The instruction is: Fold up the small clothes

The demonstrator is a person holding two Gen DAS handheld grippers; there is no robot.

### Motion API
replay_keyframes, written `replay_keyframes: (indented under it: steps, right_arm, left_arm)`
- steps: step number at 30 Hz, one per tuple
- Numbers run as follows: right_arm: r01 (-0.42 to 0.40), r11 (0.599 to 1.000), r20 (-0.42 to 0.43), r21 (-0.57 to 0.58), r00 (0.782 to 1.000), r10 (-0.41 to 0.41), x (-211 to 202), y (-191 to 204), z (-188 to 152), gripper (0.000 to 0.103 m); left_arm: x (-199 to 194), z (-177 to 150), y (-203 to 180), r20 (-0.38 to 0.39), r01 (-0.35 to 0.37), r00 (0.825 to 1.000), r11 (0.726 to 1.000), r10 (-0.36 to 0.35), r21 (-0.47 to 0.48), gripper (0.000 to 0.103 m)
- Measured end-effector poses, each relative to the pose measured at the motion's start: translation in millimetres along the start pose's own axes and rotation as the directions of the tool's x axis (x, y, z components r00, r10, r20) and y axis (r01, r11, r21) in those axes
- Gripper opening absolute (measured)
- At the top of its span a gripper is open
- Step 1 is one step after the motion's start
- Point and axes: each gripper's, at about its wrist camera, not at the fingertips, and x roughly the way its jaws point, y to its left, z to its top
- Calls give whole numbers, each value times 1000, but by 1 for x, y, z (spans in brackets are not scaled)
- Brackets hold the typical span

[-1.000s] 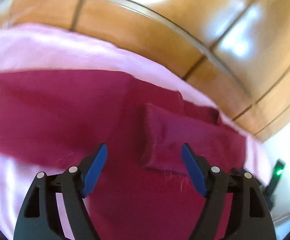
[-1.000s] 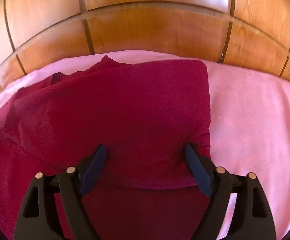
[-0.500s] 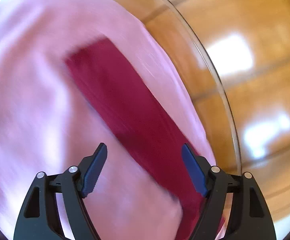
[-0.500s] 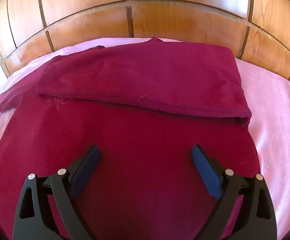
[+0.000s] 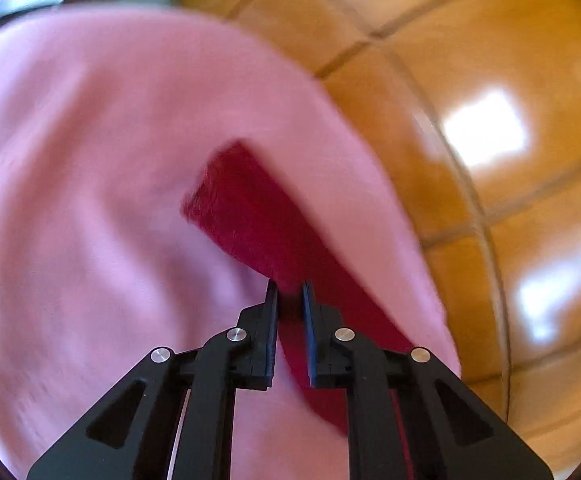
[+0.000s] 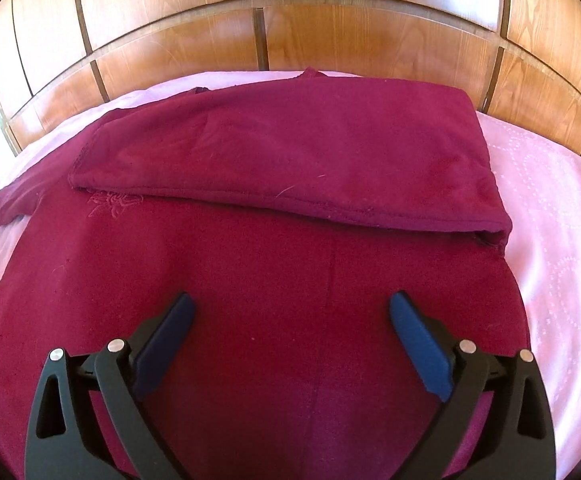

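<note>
A dark red garment lies on a pink bedsheet, its far part folded over into a flap. One sleeve sticks out at the left. My right gripper is open and empty, low over the garment's near half. In the blurred left wrist view the sleeve runs as a red strip across the sheet. My left gripper is shut on the sleeve, red cloth between the pads.
A glossy wooden headboard stands along the far side of the bed and shows at the right in the left wrist view. Pink sheet lies bare to the right of the garment.
My left gripper swung from the garment's body to the sleeve and shut on it. My right gripper drew back toward the garment's near half and stayed open.
</note>
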Motion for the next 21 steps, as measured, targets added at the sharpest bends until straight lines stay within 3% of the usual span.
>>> replay_keyframes:
  steps: [4,6,8,11,13,15,17,19,21]
  right_arm:
    - [-5,1000,2,3,1000,5,0,-1,-1,99]
    - [-7,1000,3,4,1000,7,0,-2,-1,99]
    - [-11,1000,5,6,1000,11,0,-2,-1,99]
    - [-18,1000,9,12,1000,18,-1,-3,-1,99]
    - [-25,1000,13,18,1000,25,-1,-4,-2,99]
    - [-30,999,15,22,999,29,-2,-5,-2,99]
    - [-38,999,17,26,999,38,-3,-6,-2,99]
    - [-44,999,17,29,999,43,-3,-7,-2,100]
    - [-48,998,18,31,999,47,-4,-7,-2,100]
  left_arm:
    - [-19,-36,-78,-13,127,992,965,-127,228,2]
    - [-20,-60,-114,-45,177,984,930,-171,321,2]
    - [-17,-99,-153,-109,246,969,874,-220,419,2]
    - [3,-151,-189,-195,269,961,812,-194,517,2]
    - [18,-177,-195,-283,308,941,811,-184,497,2]
    - [30,-193,-193,-316,298,936,823,-153,483,8]
    - [35,-198,-178,-343,286,929,859,-140,425,46]
    - [29,-185,-155,-298,251,944,894,-141,371,56]
    - [22,-166,-133,-260,212,957,924,-131,317,57]
